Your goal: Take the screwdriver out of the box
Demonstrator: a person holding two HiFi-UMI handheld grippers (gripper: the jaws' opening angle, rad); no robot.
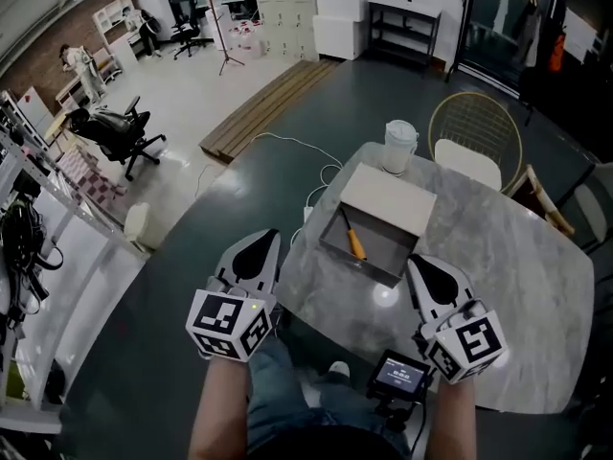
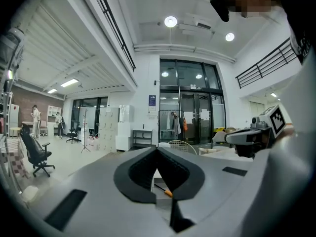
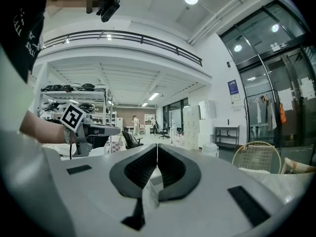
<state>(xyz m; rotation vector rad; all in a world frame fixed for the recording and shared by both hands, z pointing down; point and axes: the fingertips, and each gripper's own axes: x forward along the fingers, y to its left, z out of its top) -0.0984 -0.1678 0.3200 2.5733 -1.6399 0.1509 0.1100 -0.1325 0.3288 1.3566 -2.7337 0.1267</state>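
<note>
Two grippers are in your hands, and both are closed and empty. Your left gripper has its dark jaws meeting at the tips, as its own view shows. It hovers at the table's left edge, pointing toward the near left corner of the box without touching it. Your right gripper has its jaws pressed together the same way. It hovers over the table just beside the box's near right corner, apart from it. Each gripper carries a marker cube, white with black squares, at the end nearest you.

Between the two grippers, a little farther from you, sits the box. It is a shallow grey tray with a pale lid over its far half; whether the lid is raised or lying flat cannot be told. The screwdriver lies inside the box on the grey floor, near the left wall. Its orange handle is toward you and its dark shaft points away. Nothing touches it.

The box rests on a pale marble table. Beyond the box, near the table's far edge, stands a white lidded cup. A gold wire chair stands behind the table. At the table's near edge, by your right arm, is a small device with a lit screen. Off to the left, on lighter floor, are a black office chair and a stack of wooden planks.
</note>
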